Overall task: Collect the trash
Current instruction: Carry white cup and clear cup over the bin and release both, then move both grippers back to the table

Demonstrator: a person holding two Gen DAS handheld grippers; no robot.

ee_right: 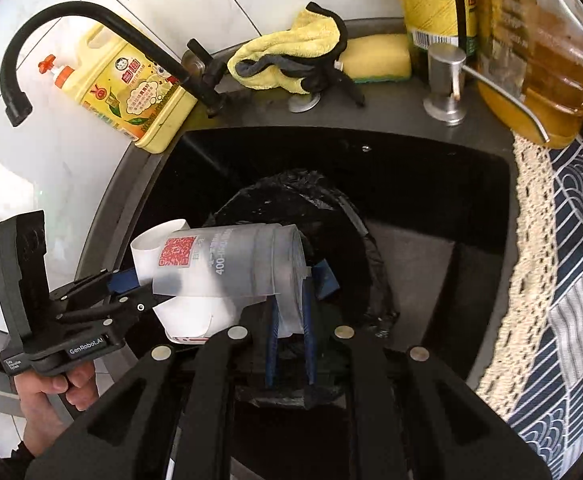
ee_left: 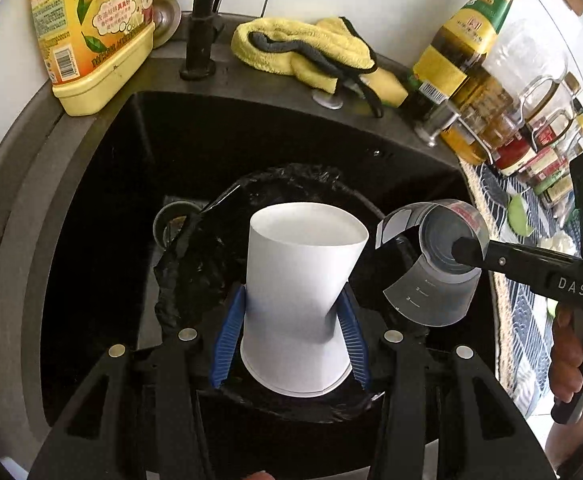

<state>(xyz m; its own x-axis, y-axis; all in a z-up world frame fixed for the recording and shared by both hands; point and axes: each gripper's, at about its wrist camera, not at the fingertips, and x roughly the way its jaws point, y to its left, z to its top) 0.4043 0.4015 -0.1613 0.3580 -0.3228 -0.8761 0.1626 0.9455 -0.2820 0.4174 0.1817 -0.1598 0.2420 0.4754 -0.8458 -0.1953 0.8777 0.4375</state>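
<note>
The left claw (ee_left: pixel 295 332) pinches a white paper cup (ee_left: pixel 303 288) between its blue pads, squeezing its waist, over the black bag-lined bin (ee_left: pixel 195 264) in the dark sink (ee_left: pixel 103 168). To its right, the right claw (ee_right: pixel 291 328) is nearly closed on the rim of a clear plastic cup (ee_right: pixel 231 260), held sideways above the same bin, just beside the paper cup.
</note>
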